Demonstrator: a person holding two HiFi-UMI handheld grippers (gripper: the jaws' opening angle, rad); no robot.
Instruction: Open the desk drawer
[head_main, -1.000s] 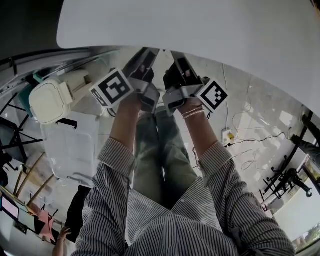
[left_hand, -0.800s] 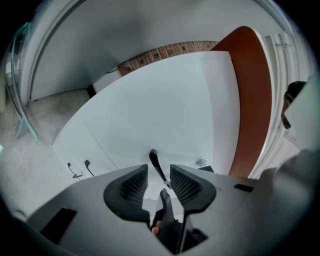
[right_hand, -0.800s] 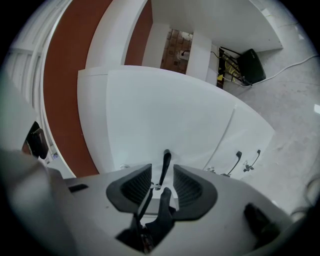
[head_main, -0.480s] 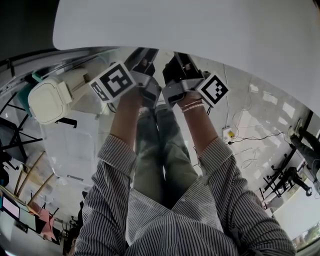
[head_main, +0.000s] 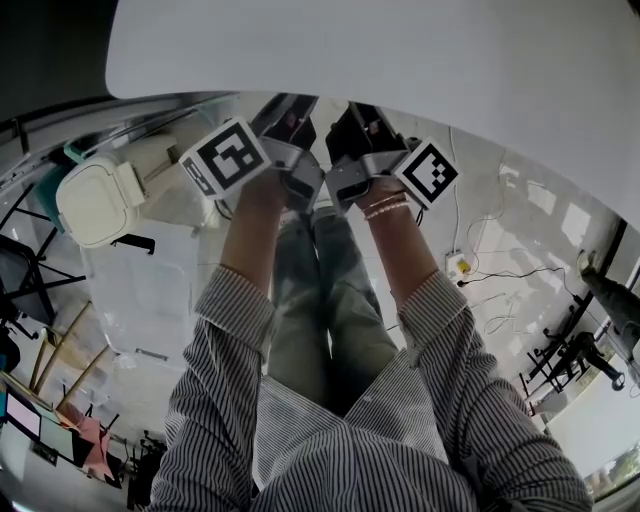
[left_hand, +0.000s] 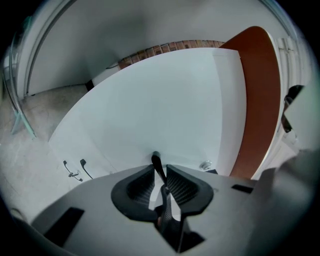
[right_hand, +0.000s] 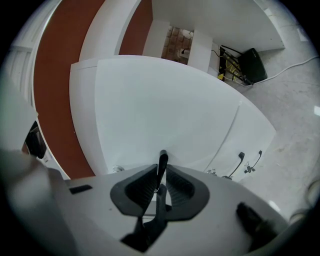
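The white desk top (head_main: 400, 50) fills the top of the head view. Both hand-held grippers reach under its edge, side by side, left gripper (head_main: 290, 118) and right gripper (head_main: 356, 122). Each gripper view faces the white drawer front (left_hand: 165, 105) (right_hand: 160, 110). A thin black drawer handle (left_hand: 156, 162) stands between the left gripper's (left_hand: 159, 172) closing jaws, with slivers of white still showing beside it. The right gripper (right_hand: 161, 175) has its jaws closing too, and its pads sit against a black handle (right_hand: 163, 160).
A brown panel (left_hand: 260, 100) (right_hand: 65, 75) runs beside the drawer unit. Lower black handles (left_hand: 75, 170) (right_hand: 240, 162) sit further down. On the floor are a cream lidded bin (head_main: 100, 200), a clear storage box (head_main: 150, 290), a power strip with cables (head_main: 458, 268) and a black stand (head_main: 580, 355).
Both hands stay almost where they were under the desk edge. The marker cubes have shifted only slightly in the head view.
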